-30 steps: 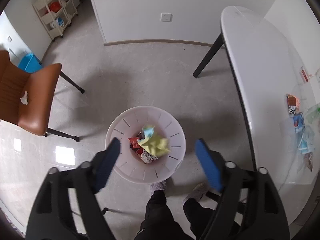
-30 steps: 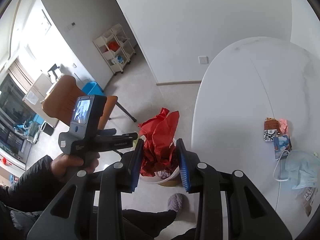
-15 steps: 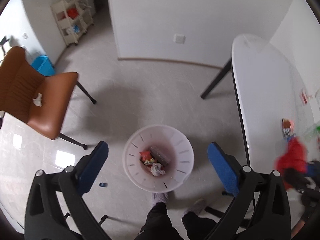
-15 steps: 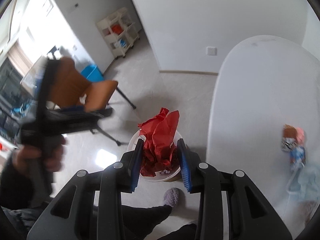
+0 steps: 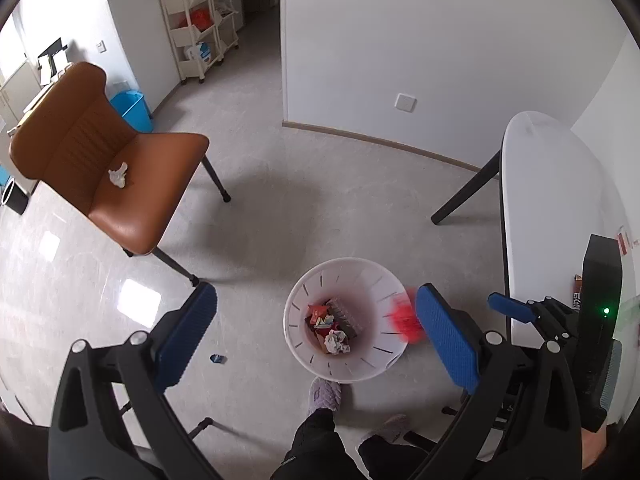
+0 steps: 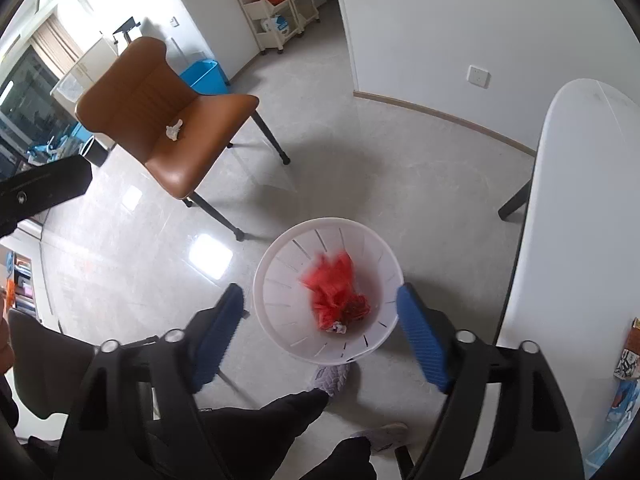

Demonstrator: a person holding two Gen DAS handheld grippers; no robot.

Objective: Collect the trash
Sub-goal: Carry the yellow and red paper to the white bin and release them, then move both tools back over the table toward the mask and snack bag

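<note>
A white slotted trash bin (image 5: pixel 304 300) stands on the floor by the table; it also shows in the right wrist view (image 6: pixel 276 264). A crumpled red bag (image 6: pixel 334 286), blurred, is falling into the bin; in the left wrist view it (image 5: pixel 404 318) shows at the bin's right rim. Wrappers (image 5: pixel 332 326) lie at the bin's bottom. My right gripper (image 6: pixel 320 332) is open and empty above the bin. My left gripper (image 5: pixel 316 338) is open and empty above the bin. A white crumpled tissue (image 5: pixel 118 174) lies on the brown chair (image 5: pixel 152 184).
The white table (image 5: pixel 552 208) at the right holds wrappers (image 6: pixel 630 350) and a blue mask (image 6: pixel 620 400). A small blue scrap (image 5: pixel 218 358) lies on the floor left of the bin. A blue bin (image 5: pixel 132 110) and a shelf cart (image 5: pixel 200 36) stand behind. The person's feet (image 5: pixel 324 394) are by the bin.
My right gripper has opened and let go of the red bag, which now drops into the bin. My left gripper has risen and pulled back, still open.
</note>
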